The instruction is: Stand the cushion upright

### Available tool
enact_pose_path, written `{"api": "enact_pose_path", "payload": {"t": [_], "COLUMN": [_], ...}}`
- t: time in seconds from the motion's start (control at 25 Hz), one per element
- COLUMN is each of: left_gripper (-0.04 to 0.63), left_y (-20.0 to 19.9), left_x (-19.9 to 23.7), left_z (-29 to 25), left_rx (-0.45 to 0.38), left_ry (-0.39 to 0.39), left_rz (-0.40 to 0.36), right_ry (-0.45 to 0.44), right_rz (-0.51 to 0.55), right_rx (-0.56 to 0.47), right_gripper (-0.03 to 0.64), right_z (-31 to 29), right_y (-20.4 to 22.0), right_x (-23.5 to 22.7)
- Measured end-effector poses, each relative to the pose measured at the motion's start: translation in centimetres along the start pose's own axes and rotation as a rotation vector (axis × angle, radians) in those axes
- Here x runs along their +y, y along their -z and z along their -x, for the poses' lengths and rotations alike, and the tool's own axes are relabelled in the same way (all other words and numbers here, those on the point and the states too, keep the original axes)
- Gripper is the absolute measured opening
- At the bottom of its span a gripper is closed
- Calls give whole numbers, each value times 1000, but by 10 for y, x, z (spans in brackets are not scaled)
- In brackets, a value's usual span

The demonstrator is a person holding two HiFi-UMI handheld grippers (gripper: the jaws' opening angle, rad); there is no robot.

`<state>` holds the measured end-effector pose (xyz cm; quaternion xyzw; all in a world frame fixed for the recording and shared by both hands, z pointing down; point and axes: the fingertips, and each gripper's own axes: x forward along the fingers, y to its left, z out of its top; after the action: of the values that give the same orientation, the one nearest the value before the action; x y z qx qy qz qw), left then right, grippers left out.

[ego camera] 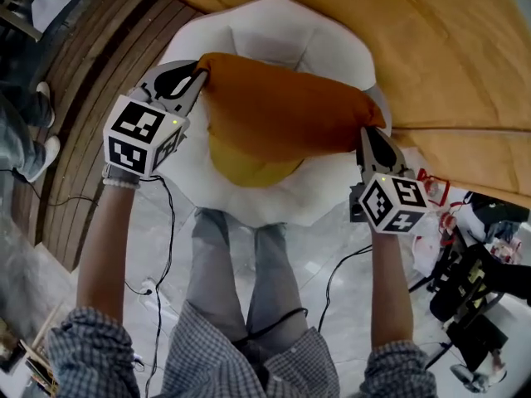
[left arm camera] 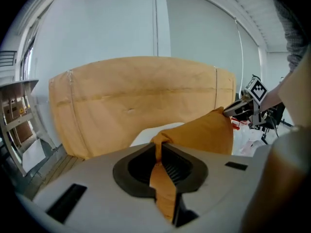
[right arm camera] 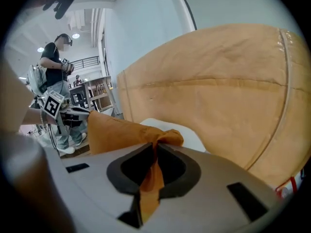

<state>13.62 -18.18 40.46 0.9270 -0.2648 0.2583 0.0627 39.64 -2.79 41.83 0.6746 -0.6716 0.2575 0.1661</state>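
Observation:
An orange cushion [ego camera: 282,114] hangs stretched between my two grippers above a white round seat [ego camera: 274,36]. My left gripper [ego camera: 197,75] is shut on the cushion's left corner, and the pinched orange fabric [left arm camera: 160,174] runs down between its jaws. At the other end my right gripper [ego camera: 367,133] is shut on the right corner, with fabric [right arm camera: 153,171] bunched between the pads. In the left gripper view the cushion [left arm camera: 204,130] reaches across to the right gripper [left arm camera: 233,109]. A yellow patch [ego camera: 249,166] shows under the cushion on the seat.
A big tan padded sofa back [ego camera: 431,48] rises behind the seat. Wooden floor planks [ego camera: 91,73] lie to the left. Cables [ego camera: 162,247] trail over the pale floor by my legs. Dark equipment [ego camera: 477,297] stands at the right. A person [right arm camera: 56,57] stands in the distance.

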Motion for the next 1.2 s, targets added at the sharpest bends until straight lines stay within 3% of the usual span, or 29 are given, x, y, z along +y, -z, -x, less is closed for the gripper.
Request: {"api": "enact_pose_path", "payload": {"t": [0.12, 0.32, 0.48, 0.92, 1.2], "left_gripper": [46, 46, 46, 44, 49], "left_y": [1, -6, -8, -14, -14], "left_x": [7, 18, 28, 56, 66], "left_z": [-12, -41, -68, -129, -136], "left_rx": [5, 39, 44, 19, -28], "left_ry": [-24, -44, -42, -85, -81], "left_rz": [29, -52, -52, 42, 187], "right_ry": [9, 24, 30, 54, 45], "right_rz": [30, 63, 80, 129, 55], "right_rx": [-3, -4, 5, -10, -57], "right_gripper": [38, 38, 38, 38, 41], "right_z": [-15, -41, -66, -127, -133], "right_y": [-5, -15, -21, -34, -39], "right_x": [-6, -20, -34, -67, -72]}}
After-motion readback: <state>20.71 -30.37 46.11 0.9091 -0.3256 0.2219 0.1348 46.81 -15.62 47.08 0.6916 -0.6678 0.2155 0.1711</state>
